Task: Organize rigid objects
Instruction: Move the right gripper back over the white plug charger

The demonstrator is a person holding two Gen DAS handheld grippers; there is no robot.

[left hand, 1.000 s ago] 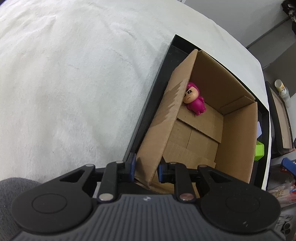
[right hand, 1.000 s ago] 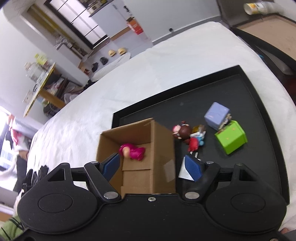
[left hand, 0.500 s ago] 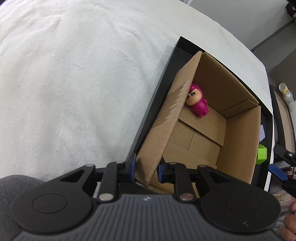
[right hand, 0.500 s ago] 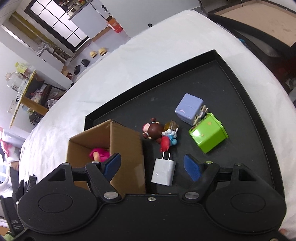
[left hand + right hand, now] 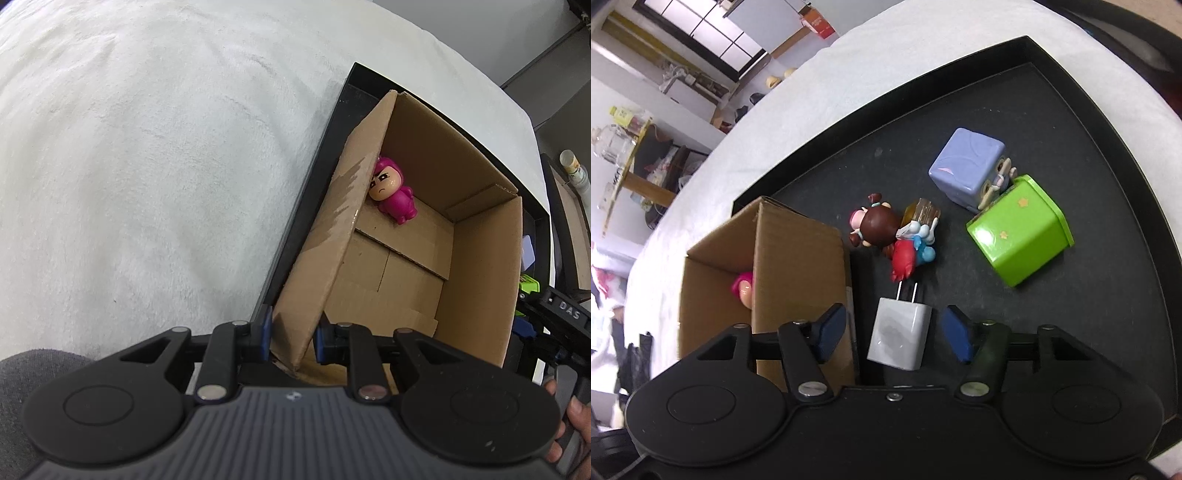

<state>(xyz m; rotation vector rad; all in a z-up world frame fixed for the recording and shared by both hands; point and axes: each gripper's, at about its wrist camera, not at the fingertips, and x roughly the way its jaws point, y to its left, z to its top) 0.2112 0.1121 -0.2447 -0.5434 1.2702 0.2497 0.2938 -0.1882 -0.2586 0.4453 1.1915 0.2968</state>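
A brown cardboard box [image 5: 476, 269] stands on a black tray [image 5: 1071, 122], and a pink figurine [image 5: 393, 195] lies inside it. My left gripper [image 5: 291, 334] is shut on the box's near side wall. In the right wrist view the same cardboard box [image 5: 798, 258] stands at the left. A white plug charger [image 5: 899, 338] lies on the tray between the blue pads of my right gripper [image 5: 894, 332]. Its jaws are closing, with small gaps still showing on both sides of the charger.
A brown-haired doll [image 5: 877, 227], a red and blue figure [image 5: 910, 253], a lilac cube [image 5: 967, 170] and a green cube [image 5: 1019, 229] lie further out on the tray. White cloth [image 5: 147, 166] covers the table around it. A person's fingers [image 5: 565, 432] show at the lower right.
My right gripper came down over the charger and its jaws narrowed around it. The left gripper kept its hold on the box wall, and the right gripper entered the left wrist view.
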